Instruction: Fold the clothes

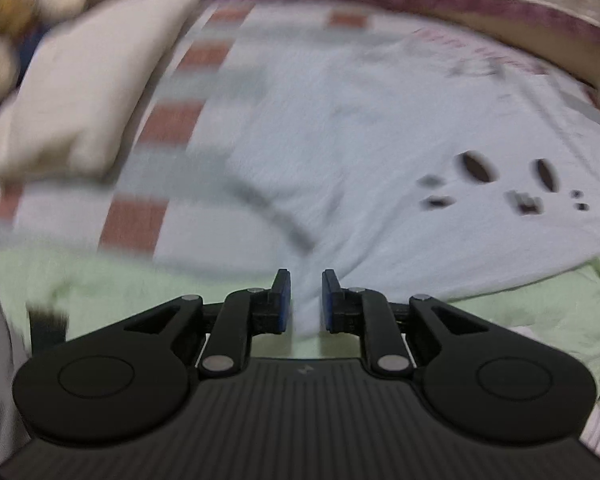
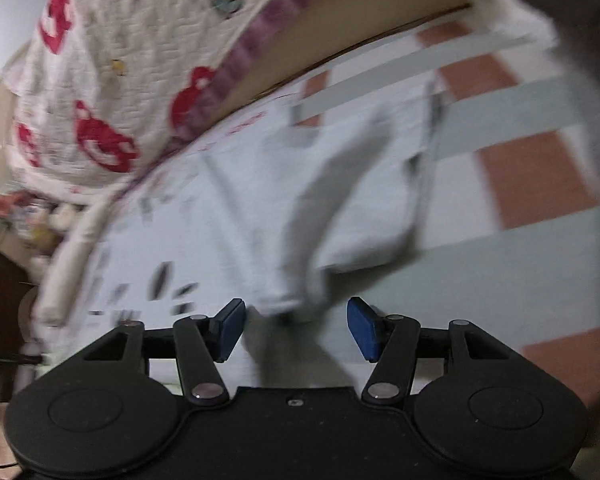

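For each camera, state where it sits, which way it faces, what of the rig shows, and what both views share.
Left wrist: sits on the left gripper, facing forward over the white T-shirt; its fingers pinch a fold of it.
Right wrist: sits on the right gripper, facing along the bed toward the quilt; its jaws stand open behind a bunched sleeve.
Shared: the T-shirt, checked bedsheet, quilt.

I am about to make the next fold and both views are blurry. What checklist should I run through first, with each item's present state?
1. Left gripper pinching the white T-shirt: ok, fabric sits between its pads.
2. Right gripper open: ok, jaws wide apart.
3. Right gripper free of cloth: ok, the bunched fold lies just ahead.
4. Shirt flat on the checked sheet: not ok, a ridge stands up.
5. Sleeve positions: cannot tell, too blurred.
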`<state>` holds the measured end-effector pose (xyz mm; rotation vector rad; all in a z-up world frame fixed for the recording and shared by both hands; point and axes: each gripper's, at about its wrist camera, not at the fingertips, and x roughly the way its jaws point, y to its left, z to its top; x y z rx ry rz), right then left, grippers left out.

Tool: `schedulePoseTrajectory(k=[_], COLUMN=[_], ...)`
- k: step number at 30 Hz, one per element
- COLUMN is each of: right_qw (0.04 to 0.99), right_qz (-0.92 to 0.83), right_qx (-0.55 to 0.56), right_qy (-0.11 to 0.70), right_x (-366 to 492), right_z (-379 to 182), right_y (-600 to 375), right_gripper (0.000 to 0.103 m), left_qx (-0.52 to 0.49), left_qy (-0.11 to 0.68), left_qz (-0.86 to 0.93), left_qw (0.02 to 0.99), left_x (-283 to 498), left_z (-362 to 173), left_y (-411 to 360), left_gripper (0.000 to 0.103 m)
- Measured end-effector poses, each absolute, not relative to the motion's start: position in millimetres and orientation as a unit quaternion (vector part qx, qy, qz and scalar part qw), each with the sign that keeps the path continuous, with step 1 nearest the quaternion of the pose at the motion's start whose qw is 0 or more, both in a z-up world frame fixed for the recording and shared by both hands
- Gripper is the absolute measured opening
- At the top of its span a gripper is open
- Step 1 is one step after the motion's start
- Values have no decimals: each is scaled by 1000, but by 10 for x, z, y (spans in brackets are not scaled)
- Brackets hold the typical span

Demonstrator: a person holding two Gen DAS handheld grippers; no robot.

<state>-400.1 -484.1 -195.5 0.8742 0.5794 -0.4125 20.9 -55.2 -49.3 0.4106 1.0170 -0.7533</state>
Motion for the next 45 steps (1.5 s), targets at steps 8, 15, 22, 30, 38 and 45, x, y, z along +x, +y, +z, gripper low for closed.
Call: schedulePoseTrajectory(k=[8, 15, 22, 30, 38, 45], right_qw=[845, 879, 879, 835, 814, 937], right_qz=[-285, -288, -314, -375, -438, -155], right_qx=[375, 218, 73, 21, -87, -14], right_qy=[253, 311, 351, 403, 372, 314], right_x=[-4013, -3416, -3088, -3182, -3076, -2349], right_z=[-1847, -1925, -1836, -1920, -1746, -1455], right_y=[-5175, -5280, -5336, -5433, -5271, -5138], right_gripper=[64, 71, 6, 7, 31, 48], left_qx=[215, 168, 195, 140, 66, 50], left_qy=[407, 410, 455, 513, 577, 556], left_qz=[-506, -586, -582, -581, -582, -542], left_qw=[730, 678, 645, 616, 569, 628], left_x=[-465, -925, -1282, -1306, -1199, -554], left_z=[-427, -860, -1258, -1398, -1516, -1072], left_y=[-1801, -3027, -3648, -3440, -3268, -2794], left_gripper=[28, 28, 28, 29, 32, 40])
